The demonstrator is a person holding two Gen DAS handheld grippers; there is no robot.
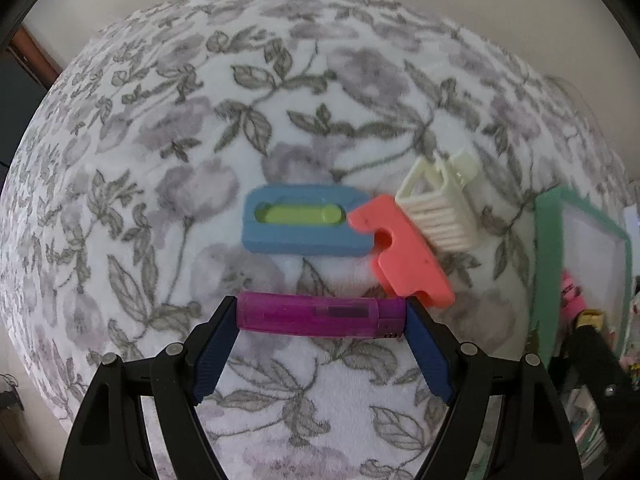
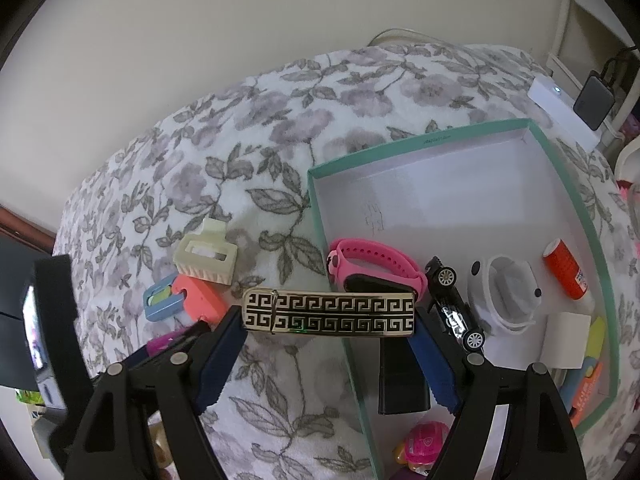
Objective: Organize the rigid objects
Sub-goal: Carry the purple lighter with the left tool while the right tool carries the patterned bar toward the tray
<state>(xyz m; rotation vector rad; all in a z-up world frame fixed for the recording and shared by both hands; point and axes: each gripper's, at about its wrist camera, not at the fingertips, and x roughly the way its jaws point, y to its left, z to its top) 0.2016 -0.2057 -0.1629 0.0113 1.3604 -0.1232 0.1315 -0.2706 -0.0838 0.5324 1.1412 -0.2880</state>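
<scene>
From the left wrist, the left gripper [image 1: 320, 320] clamped a purple lighter [image 1: 320, 316] end to end on the floral blanket [image 1: 160, 160], jaws fairly wide. Just beyond lay a blue case [image 1: 304, 226], a coral piece [image 1: 404, 252] and a cream hair clip [image 1: 440, 204].

From the right wrist, the right gripper [image 2: 328, 316] held a gold patterned bar [image 2: 328, 317] lengthwise over the rim of the teal box [image 2: 400, 136], with a pink watch [image 2: 376, 268] and toy car [image 2: 456, 304] inside.

Box [image 1: 544, 248] cut off, contents [image 1: 572, 292] blurred — unclear
</scene>
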